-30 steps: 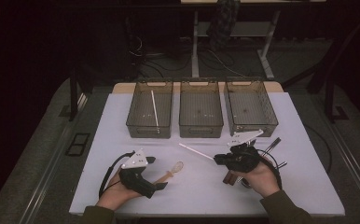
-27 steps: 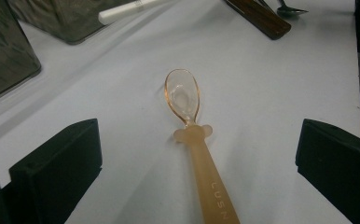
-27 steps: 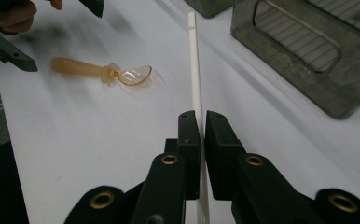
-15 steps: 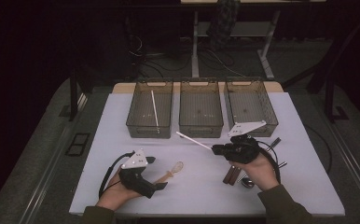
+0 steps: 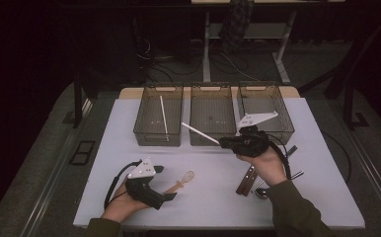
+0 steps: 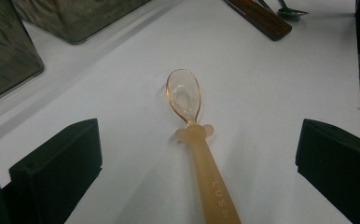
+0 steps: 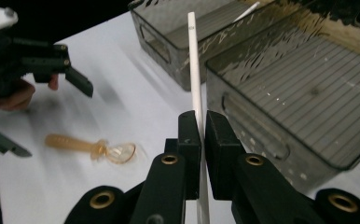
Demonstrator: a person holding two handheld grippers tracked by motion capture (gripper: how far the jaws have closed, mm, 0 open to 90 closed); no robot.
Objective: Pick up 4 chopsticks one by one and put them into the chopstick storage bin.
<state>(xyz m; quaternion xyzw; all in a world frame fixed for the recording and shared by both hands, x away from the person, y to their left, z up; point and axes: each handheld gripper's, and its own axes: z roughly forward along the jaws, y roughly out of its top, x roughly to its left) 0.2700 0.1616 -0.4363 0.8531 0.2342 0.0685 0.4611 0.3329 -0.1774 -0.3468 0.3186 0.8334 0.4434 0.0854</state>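
I have the white table (image 5: 218,197) under both hands, and along its far edge stand three clear smoked bins side by side: the left bin (image 5: 151,133) with one white stick (image 5: 163,114) lying in it, the middle bin (image 5: 211,139) and the right bin (image 5: 282,131). My right gripper (image 5: 221,143) hangs above the table just in front of the middle and right bins, its jaws squeezed tight on a second white stick, the held stick (image 7: 195,70), which juts out past the jaw tips toward the left and far side, so that in the high view its far part lies across the front of the middle bin. In the right gripper view that stick runs straight up between the two black pads, pinched near its lower part. My left gripper (image 5: 171,196) rests low near the front left of the table, with its jaws spread wide and nothing pressed between them. The amber plastic spoon (image 6: 194,135) lies flat on the table between those open jaws, bowl pointing away from the gripper, touching neither pad. To the right, below my right hand, lie a dark brown bar (image 5: 246,179) and, just beside it, a metal spoon (image 5: 261,192).
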